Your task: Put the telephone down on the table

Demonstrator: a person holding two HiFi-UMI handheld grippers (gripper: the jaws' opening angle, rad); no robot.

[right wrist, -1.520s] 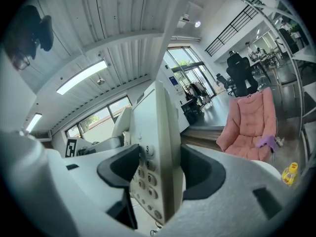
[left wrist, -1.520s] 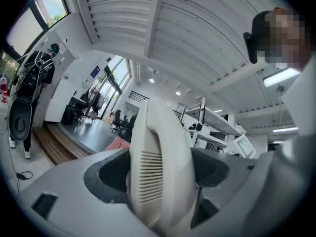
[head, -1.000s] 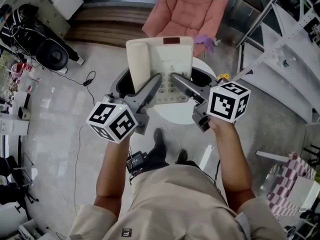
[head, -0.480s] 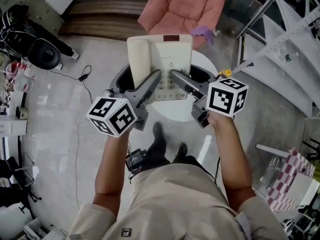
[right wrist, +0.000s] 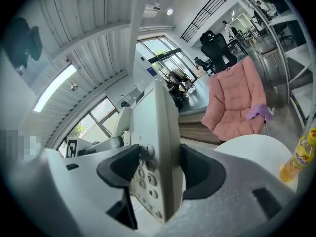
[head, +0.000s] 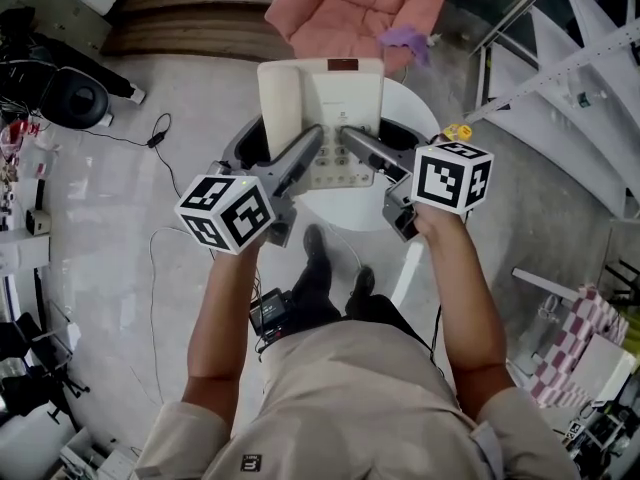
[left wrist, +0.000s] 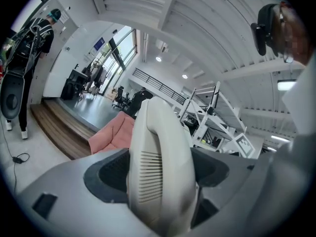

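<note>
Carrying step: left gripper (head: 300,160) pinches telephone (head: 330,103) at handset side, right gripper (head: 357,148) pinches keypad edge, over table (head: 345,213); next, lower level, then release

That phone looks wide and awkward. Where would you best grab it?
By its near end, from the person's side, one tool per side: the left tool pinches the handset, the right tool the thin keypad edge of the telephone. The flat body looks too wide for one tool to span.
</note>
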